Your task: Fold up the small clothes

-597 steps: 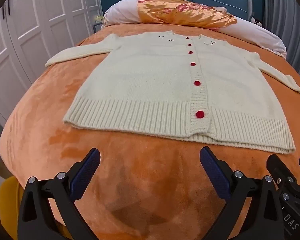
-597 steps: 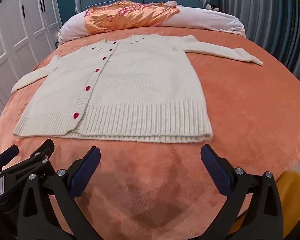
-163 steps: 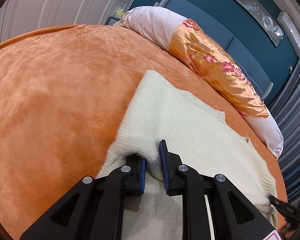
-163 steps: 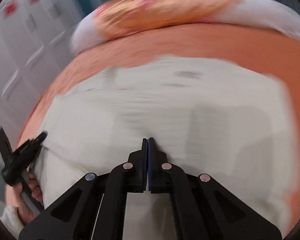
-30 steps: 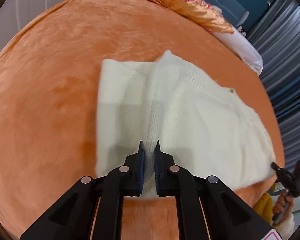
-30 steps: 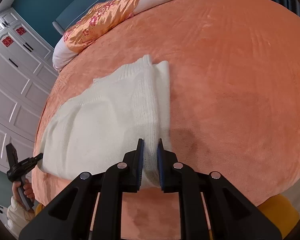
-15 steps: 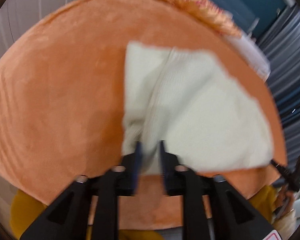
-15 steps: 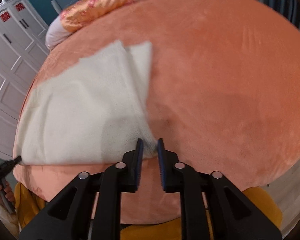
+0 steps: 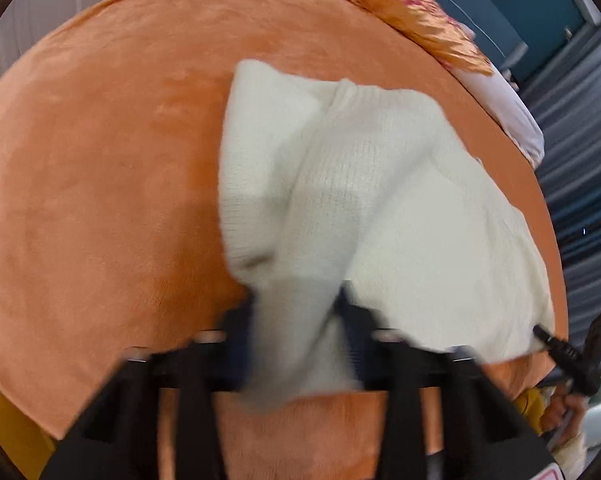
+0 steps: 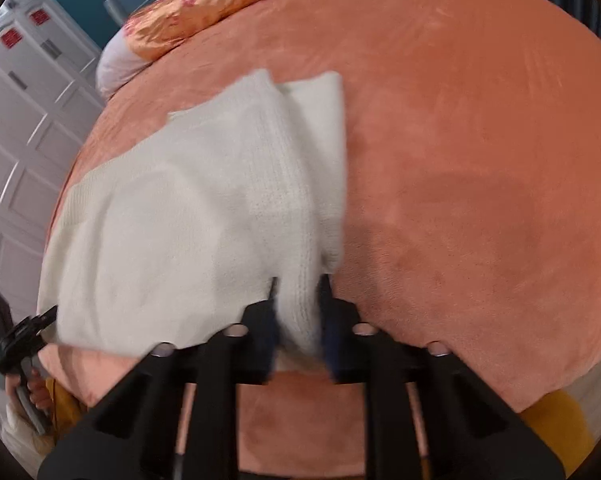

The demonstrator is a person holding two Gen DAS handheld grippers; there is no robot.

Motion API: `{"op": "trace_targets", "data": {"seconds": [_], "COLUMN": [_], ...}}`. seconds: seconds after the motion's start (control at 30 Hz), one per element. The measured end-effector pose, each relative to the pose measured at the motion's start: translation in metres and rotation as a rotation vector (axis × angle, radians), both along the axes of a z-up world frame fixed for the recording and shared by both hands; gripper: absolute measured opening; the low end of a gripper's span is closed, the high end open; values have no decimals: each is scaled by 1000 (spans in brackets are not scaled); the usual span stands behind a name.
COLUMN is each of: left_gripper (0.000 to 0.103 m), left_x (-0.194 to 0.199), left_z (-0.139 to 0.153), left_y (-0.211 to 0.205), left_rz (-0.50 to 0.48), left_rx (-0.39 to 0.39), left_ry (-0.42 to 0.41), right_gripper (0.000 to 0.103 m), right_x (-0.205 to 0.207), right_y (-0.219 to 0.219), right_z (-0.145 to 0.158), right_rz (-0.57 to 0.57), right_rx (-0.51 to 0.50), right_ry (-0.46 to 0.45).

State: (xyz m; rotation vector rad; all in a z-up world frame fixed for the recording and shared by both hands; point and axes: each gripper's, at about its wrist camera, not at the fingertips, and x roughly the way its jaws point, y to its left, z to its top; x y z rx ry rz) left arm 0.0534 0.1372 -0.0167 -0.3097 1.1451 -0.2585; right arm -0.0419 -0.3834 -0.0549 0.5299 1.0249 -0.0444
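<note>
Cardigan (image 9: 380, 200), now a folded cream slab, has slid toward the near edge of the orange bed (image 9: 100, 160) since a sec ago, w/ L gripper (image 9: 296, 320) & R gripper (image 10: 298, 304) both closing on its near corners, apparently (blurred) dragging it back to square the fold.

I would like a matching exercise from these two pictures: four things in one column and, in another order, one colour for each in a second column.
Things:
1. sweater
2. bed cover
3. headboard
4. wardrobe doors

Colours:
A. white
B. teal blue
C. cream
D. orange

Pairs: 1-C, 2-D, 3-B, 4-A
</note>
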Motion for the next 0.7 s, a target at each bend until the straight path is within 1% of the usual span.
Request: {"op": "trace_targets", "data": {"seconds": [0.07,0.1,0.17,0.27,0.33,0.4,0.43,0.47,0.5,0.53,0.57,0.6,0.63,0.67,0.7], "left_gripper": [12,11,11,11,13,20,21,21,21,21,23,34,45,68,83], "left_x": [-11,-18,-40,-75,-100,-111,-117,-120,-120,-120,-118,-115,-105,-96,-85], "left_z": [11,16,25,24,14,4,5,11,21,38,51,65,78,86,90], "left_y": [9,12,18,20,22,23,25,26,27,27,26,26,22,20,18], "left_rz": [-16,-27,-60,-106,-117,-98,-79,-59,-39,-26,-24,-21,-18,-16,-8], "left_rx": [-45,-54,-46,-3,52,115,126,113,94,67,53,41,33,18,-5], "left_ry": [4,4,18,66,106,117,97,75,46,-11,-54,-97,-136,-161,-184], "right_gripper": [11,11,11,11,11,14,22,26,27,30,38,43,52,58,61], "right_x": [-14,-22,-37,-76,-95,-106,-110,-110,-109,-108,-105,-97,-88,-76,-68], "right_y": [-1,2,8,13,15,18,17,14,11,8,5,1,-2,-4,-4], "right_z": [15,19,22,16,5,-10,-14,-11,-5,3,13,27,37,46,50], "right_rz": [16,35,64,116,137,158,140,118,100,81,66,58,55,48,44], "right_rx": [3,-8,-22,-35,-46,-69,-99,-96,-81,-75,-78,-89,-98,-106,-108], "right_ry": [-13,-8,21,101,158,208,219,217,204,179,143,89,43,1,-27]}}
